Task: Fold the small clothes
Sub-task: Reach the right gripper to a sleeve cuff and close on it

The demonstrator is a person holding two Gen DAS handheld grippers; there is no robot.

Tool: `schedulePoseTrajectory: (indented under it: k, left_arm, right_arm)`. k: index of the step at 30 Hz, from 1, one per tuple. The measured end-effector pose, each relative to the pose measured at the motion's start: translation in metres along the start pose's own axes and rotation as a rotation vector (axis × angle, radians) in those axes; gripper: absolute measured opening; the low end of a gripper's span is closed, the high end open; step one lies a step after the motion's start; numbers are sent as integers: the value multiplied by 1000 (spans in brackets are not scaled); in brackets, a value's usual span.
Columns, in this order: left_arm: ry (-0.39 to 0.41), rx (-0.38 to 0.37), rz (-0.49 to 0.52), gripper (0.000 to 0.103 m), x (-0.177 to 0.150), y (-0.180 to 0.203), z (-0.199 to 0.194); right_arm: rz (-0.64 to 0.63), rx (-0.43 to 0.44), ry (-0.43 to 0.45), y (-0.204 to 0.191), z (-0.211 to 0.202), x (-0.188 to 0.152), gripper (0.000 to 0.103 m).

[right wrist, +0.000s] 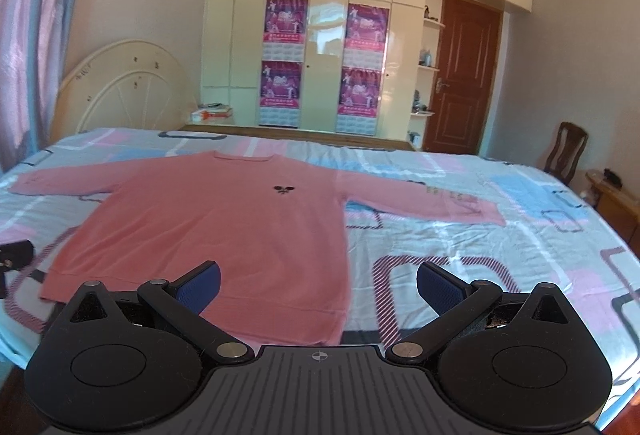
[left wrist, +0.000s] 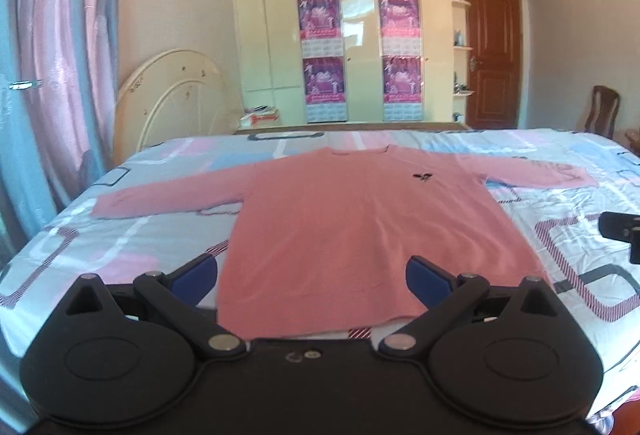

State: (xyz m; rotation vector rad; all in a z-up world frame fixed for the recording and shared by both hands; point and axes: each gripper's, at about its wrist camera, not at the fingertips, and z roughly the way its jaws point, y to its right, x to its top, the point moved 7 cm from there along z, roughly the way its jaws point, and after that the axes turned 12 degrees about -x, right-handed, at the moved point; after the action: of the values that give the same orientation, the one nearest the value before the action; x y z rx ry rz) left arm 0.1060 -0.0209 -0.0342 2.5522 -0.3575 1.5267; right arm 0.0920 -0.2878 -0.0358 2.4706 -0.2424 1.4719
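A pink long-sleeved sweater (left wrist: 352, 223) lies flat on the bed, face up, both sleeves spread out, a small dark emblem on its chest; it also shows in the right wrist view (right wrist: 224, 219). My left gripper (left wrist: 312, 277) is open and empty, hovering over the sweater's hem near its left bottom part. My right gripper (right wrist: 318, 285) is open and empty, above the hem's right bottom corner. The right gripper's tip shows at the right edge of the left wrist view (left wrist: 622, 231). Part of the left gripper shows at the left edge of the right wrist view (right wrist: 14, 255).
The bed (left wrist: 120, 235) has a sheet patterned in pink, blue and white. Beyond its far edge stand a cream wardrobe (left wrist: 340, 35) with posters, a leaning headboard (left wrist: 172, 95), a brown door (left wrist: 494, 59) and a wooden chair (right wrist: 566, 151). Curtains (left wrist: 52, 55) hang at the left.
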Motion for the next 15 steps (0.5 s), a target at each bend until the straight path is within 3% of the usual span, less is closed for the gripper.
schedulePoseTrajectory:
  k: [5, 10, 15]
  left_arm:
    - [24, -35, -11, 102, 7, 2, 22]
    - [-35, -46, 72, 102, 15, 13, 60]
    - [-74, -72, 33, 100, 22, 14, 104]
  right_arm:
    - [20, -31, -9, 10, 29, 7, 103]
    - [50, -55, -23, 25, 65, 14, 103]
    - [52, -91, -19, 40, 105, 23, 103]
